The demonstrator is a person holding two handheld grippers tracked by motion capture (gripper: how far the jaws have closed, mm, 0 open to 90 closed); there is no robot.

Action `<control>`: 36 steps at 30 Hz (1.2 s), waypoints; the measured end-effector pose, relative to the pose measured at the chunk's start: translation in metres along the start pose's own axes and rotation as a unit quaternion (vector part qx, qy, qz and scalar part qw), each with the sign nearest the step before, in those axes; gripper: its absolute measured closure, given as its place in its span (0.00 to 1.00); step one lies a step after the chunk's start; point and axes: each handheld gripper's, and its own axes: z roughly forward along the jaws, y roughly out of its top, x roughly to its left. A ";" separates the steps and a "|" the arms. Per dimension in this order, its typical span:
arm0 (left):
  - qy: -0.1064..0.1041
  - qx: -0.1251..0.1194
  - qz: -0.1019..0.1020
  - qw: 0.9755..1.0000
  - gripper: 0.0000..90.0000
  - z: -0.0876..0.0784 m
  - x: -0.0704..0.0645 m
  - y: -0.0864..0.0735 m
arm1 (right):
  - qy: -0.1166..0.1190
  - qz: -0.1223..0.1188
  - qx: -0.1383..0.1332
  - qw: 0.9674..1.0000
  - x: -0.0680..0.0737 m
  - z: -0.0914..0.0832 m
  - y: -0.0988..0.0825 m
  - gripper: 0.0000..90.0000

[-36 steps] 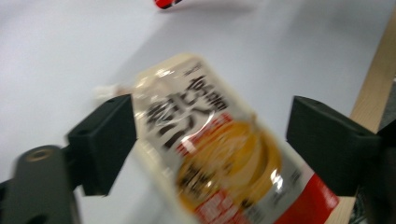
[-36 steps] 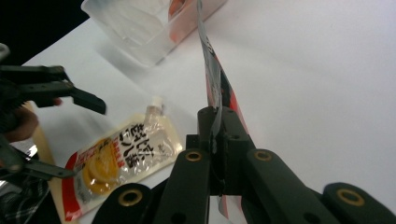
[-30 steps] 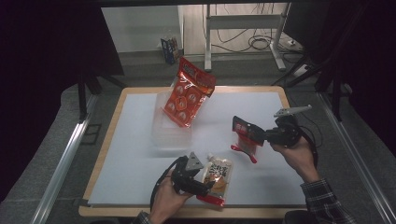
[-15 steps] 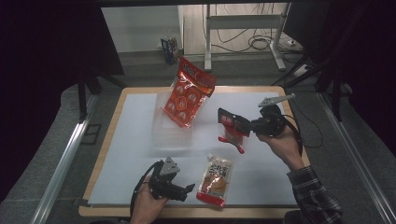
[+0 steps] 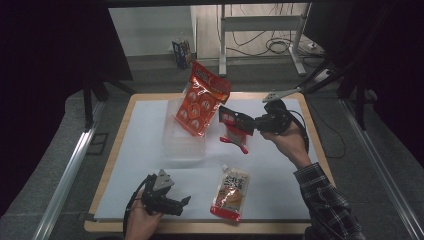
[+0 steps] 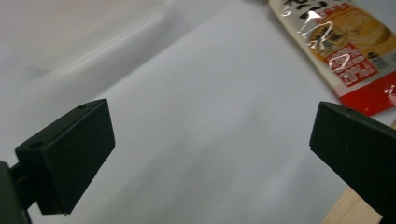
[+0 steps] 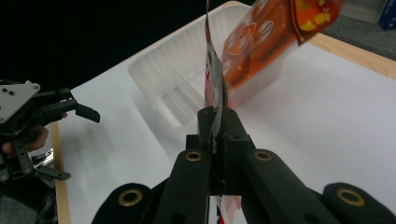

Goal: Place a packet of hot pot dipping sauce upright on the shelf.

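Right claw (image 5: 240, 124) clenched on red-white pouch (image 5: 233, 131), held above worktop (image 5: 135, 145) beside clear tray (image 5: 184, 142). Left claw (image 5: 181, 205) released, empty, near yellow sauce pouch (image 5: 230, 191). Risk: thin edge grip; pouch may slip or knock leaning orange bag (image 5: 200, 100).

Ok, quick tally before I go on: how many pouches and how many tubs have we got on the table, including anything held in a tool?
Pouches: 3 (orange pouch in the tub, red-white pouch held in the right tool, beige pouch lying flat)
Tubs: 1 (clear tub)
Total: 4
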 end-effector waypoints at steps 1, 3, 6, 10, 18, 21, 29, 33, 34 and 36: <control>0.003 -0.001 -0.004 1.000 0.00 -0.001 0.002 -0.002 | 0.001 -0.002 0.001 1.000 0.000 0.003 0.003 0.98; 0.007 -0.002 -0.010 1.000 0.00 -0.004 0.006 -0.005 | 0.008 -0.004 0.002 1.000 0.001 0.009 0.007 0.98; 0.012 -0.003 -0.016 1.000 0.00 -0.007 0.009 -0.009 | 0.017 -0.009 0.005 1.000 0.001 0.019 0.013 0.98; 0.016 -0.004 -0.021 1.000 0.00 -0.009 0.012 -0.011 | 0.028 -0.016 0.010 0.999 0.004 0.034 0.020 0.98; 0.017 -0.004 -0.026 1.000 0.00 -0.011 0.015 -0.014 | 0.040 -0.022 0.025 0.999 0.007 0.055 0.025 0.98; 0.018 -0.002 -0.024 1.000 0.00 -0.010 0.015 -0.015 | 0.039 -0.023 0.030 0.999 0.007 0.063 0.028 0.98; 0.019 -0.001 -0.030 0.999 0.00 -0.011 0.019 -0.017 | 0.042 -0.034 0.042 0.998 0.010 0.085 0.038 0.98; 0.021 -0.003 -0.033 0.999 0.00 -0.013 0.021 -0.017 | 0.040 -0.042 0.050 0.997 0.013 0.097 0.043 0.98; 0.021 -0.003 -0.033 0.999 0.00 -0.013 0.021 -0.017 | 0.040 -0.043 0.052 0.997 0.013 0.099 0.044 0.98; 0.021 -0.002 -0.033 0.999 0.00 -0.013 0.021 -0.018 | 0.040 -0.045 0.054 0.997 0.015 0.105 0.046 0.98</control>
